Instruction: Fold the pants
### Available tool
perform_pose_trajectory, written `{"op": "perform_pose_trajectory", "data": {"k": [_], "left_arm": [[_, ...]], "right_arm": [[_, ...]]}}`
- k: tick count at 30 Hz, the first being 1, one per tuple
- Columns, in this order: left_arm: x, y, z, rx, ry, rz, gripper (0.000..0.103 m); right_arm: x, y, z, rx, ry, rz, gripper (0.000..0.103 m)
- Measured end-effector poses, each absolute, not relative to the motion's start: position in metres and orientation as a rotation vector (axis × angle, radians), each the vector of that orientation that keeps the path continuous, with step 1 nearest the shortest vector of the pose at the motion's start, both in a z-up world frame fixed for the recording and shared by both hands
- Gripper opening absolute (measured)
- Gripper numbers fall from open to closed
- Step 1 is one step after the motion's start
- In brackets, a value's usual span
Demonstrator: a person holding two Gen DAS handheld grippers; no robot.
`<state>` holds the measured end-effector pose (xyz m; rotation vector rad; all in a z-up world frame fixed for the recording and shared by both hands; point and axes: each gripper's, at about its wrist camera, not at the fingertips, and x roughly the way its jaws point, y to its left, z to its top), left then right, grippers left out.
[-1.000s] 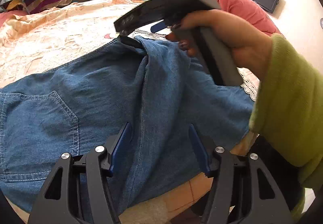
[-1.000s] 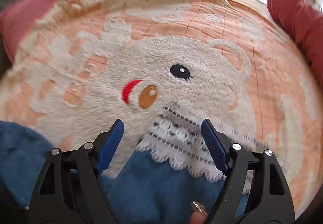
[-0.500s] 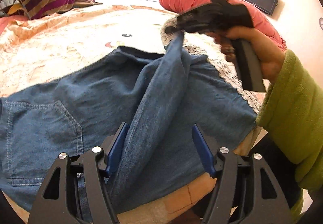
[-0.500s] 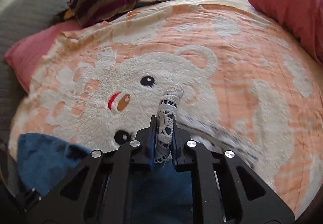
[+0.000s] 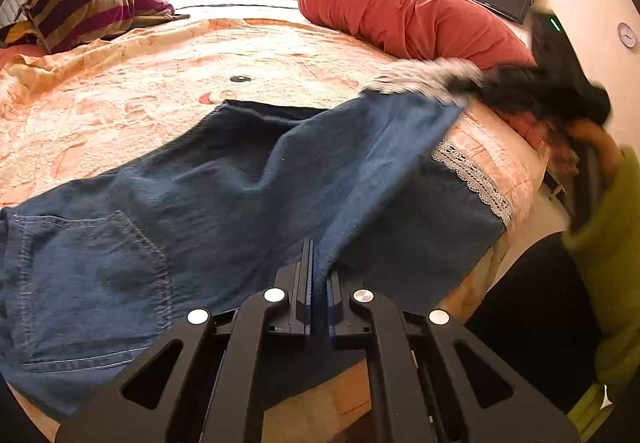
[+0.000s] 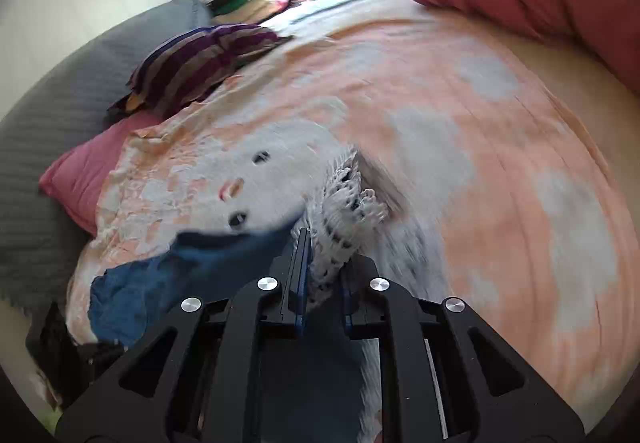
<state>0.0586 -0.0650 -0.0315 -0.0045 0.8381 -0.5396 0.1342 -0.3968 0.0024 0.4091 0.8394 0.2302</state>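
The left tongs (image 5: 318, 297) are gripping the denim jeans (image 5: 224, 187) at an edge near the crotch; the right tongs (image 6: 322, 283) are clamping the lace hem (image 6: 340, 211), lifting one leg above the bed (image 5: 132, 83); thin lace is risking slipping free, dropping the leg crooked.
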Motion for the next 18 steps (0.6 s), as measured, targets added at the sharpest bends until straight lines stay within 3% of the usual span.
{"op": "perform_pose_trajectory", "data": {"k": [6,15,18], "left_arm": [[0.055,-0.056,-0.038,-0.013,0.852,-0.542,0.004],[0.043,-0.059,-0.039,0.054,0.847,-0.561,0.003],[0.043,-0.059,-0.044,0.059,0.864,-0.563,0.003]], "right_arm": [[0.081,-0.410,-0.023,0.558,0.905,0.201,0.008],[0.045,-0.407,-0.038,0.505,1.004,0.146,0.008],[0.035,-0.413,-0.048,0.514,1.035,0.105,0.023]]}}
